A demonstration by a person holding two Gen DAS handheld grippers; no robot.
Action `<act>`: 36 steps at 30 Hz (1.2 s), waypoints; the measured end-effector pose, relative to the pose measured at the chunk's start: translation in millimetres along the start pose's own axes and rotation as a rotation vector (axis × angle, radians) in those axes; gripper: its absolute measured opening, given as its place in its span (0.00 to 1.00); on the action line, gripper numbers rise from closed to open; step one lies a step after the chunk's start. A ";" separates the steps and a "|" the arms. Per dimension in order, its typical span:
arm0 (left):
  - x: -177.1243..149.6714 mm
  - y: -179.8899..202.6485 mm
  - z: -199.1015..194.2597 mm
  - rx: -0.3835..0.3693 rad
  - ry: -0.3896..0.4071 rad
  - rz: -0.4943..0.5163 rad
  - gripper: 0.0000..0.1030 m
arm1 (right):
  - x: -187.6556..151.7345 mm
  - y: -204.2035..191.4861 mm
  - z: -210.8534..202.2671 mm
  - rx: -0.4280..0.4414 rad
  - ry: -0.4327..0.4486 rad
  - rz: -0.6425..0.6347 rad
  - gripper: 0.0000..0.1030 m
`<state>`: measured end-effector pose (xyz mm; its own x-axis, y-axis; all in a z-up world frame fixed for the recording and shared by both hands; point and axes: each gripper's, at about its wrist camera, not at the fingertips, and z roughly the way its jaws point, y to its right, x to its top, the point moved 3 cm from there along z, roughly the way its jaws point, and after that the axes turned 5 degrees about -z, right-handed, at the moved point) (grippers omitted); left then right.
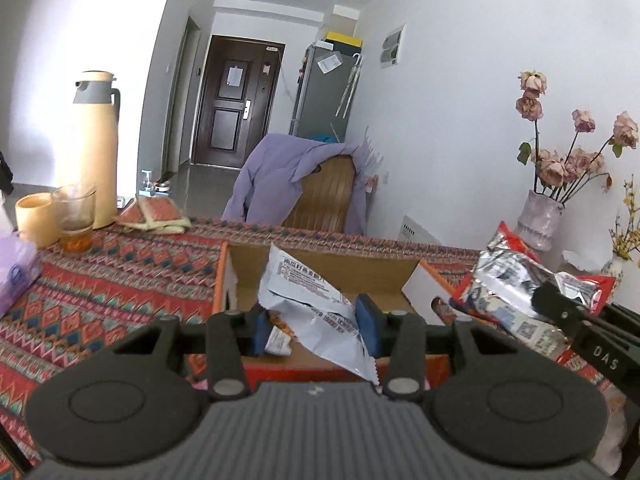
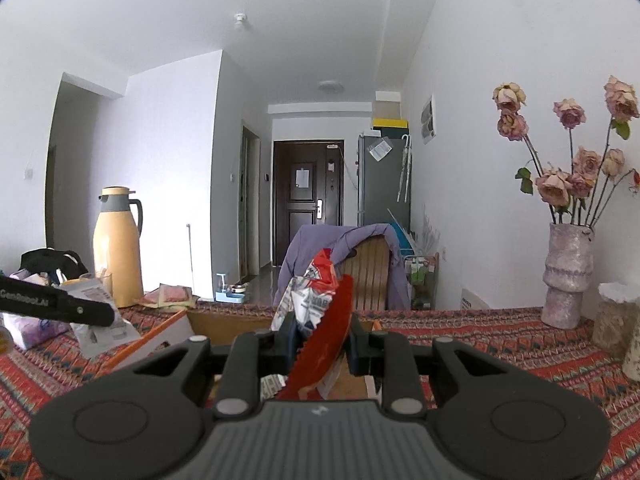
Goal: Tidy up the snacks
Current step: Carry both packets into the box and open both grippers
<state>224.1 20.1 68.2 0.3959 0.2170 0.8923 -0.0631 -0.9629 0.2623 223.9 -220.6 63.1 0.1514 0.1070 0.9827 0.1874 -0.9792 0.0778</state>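
My left gripper (image 1: 316, 326) is shut on a white snack bag (image 1: 308, 300) with printed text, held above an open cardboard box (image 1: 320, 270) on the patterned tablecloth. My right gripper (image 2: 320, 340) is shut on a red and silver snack bag (image 2: 320, 308) that stands up between its blue pads. In the left wrist view that red and silver bag (image 1: 516, 280) hangs at the right, pinched by the right gripper's fingers (image 1: 560, 304). The left gripper's arm and the white bag (image 2: 96, 320) show at the left of the right wrist view, beside the box's flap (image 2: 160, 336).
A yellow thermos (image 1: 90, 148), a yellow cup (image 1: 34, 212) and a glass (image 1: 76, 216) stand at the table's far left, with a purple tissue pack (image 1: 16, 272) nearer. A vase of dried roses (image 2: 568, 272) stands at the right. A chair with a purple jacket (image 1: 296, 176) is behind the table.
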 end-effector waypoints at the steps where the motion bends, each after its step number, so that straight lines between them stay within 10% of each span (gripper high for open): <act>1: 2.8 2.8 5.3 0.001 0.001 0.001 0.43 | 2.4 1.2 6.7 0.003 -0.003 0.005 0.22; 17: 18.2 11.1 103.6 0.066 -0.010 -0.051 0.43 | -2.0 8.8 117.8 0.004 -0.112 0.060 0.22; 36: -14.7 -12.0 137.7 0.102 -0.083 -0.040 0.43 | -40.3 -0.3 144.0 0.012 -0.189 0.035 0.22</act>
<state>345.2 6.4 1.3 0.4708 0.2454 0.8474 0.0461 -0.9661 0.2542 357.4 -199.8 -0.8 0.3374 0.1048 0.9355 0.1905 -0.9808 0.0412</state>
